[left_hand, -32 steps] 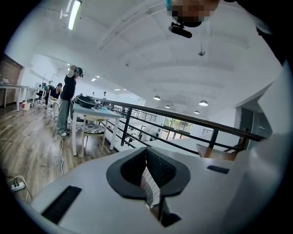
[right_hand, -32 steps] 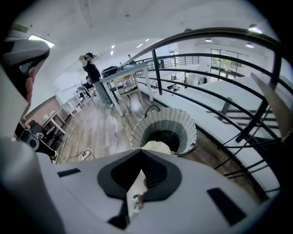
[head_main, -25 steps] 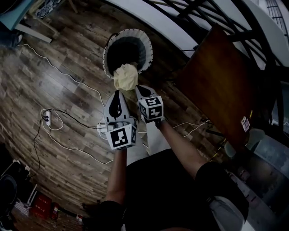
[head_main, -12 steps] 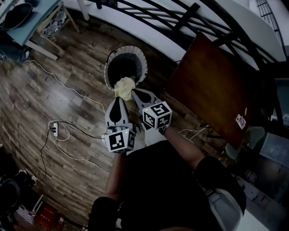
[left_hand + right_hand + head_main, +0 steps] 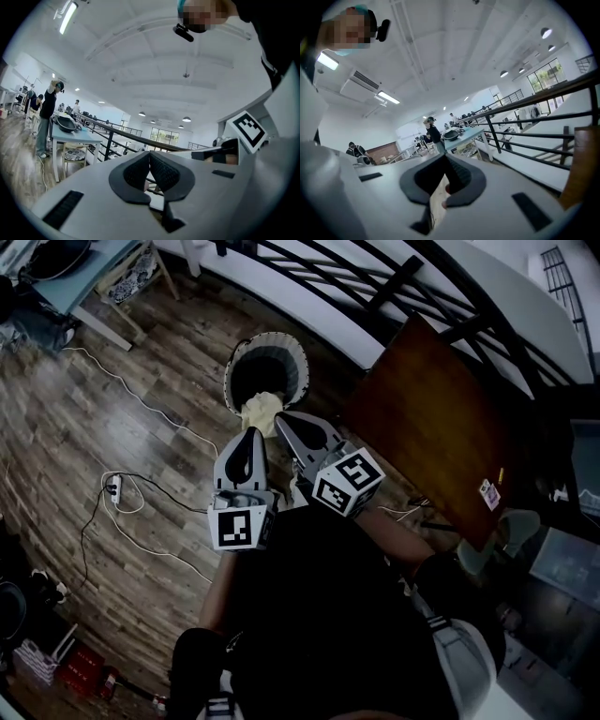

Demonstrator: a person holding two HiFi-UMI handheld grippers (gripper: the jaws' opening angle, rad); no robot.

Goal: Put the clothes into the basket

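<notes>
One garment held above one basket
Two grippers are counted: the left gripper [image 5: 251,434] and the right gripper [image 5: 281,418] are each seen with jaws pressed together on the single cream garment [image 5: 260,411], which hangs bunched over the near rim of the round basket [image 5: 232,369] on the wood floor. The carrying step is judged to be in hand; next, the cloth needs to be brought over the dark opening, lowered inside, and both pairs of jaws spread to drop it
</notes>
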